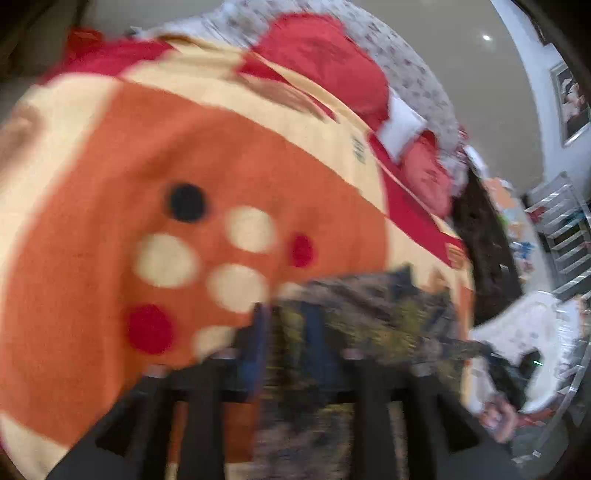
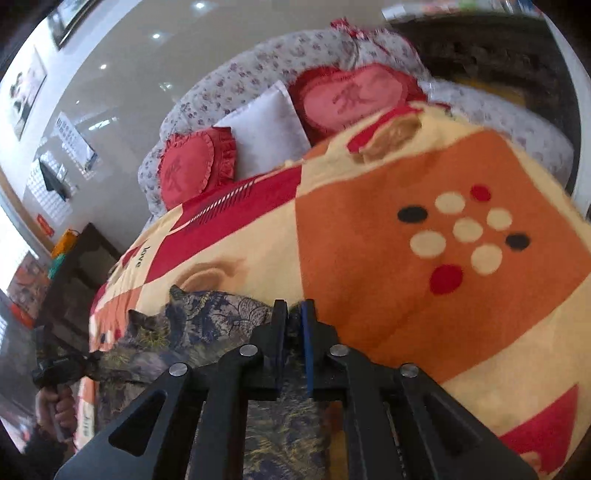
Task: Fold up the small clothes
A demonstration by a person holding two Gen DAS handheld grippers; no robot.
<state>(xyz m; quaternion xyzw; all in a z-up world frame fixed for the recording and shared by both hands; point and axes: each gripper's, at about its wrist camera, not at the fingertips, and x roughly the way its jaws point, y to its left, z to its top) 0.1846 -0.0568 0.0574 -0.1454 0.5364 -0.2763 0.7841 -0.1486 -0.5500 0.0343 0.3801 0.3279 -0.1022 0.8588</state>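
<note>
- even, bright indoor light; small round ceiling lamps (image 2: 156,36) show as white spots of glare on the glossy pale ceiling.
- left wrist view is heavily motion-blurred, the orange and cream spotted blanket (image 1: 184,166) smeared.
- right wrist view is sharper, soft only near its rim.
- fisheye bending and dark corners in both.

Bed cover (image 2: 351,258) in orange, cream and red, with dots; two red heart-shaped cushions (image 2: 195,170) flanking a white pillow (image 2: 269,125) at a floral headboard (image 2: 229,81); framed picture (image 1: 570,103) on wall.
</note>
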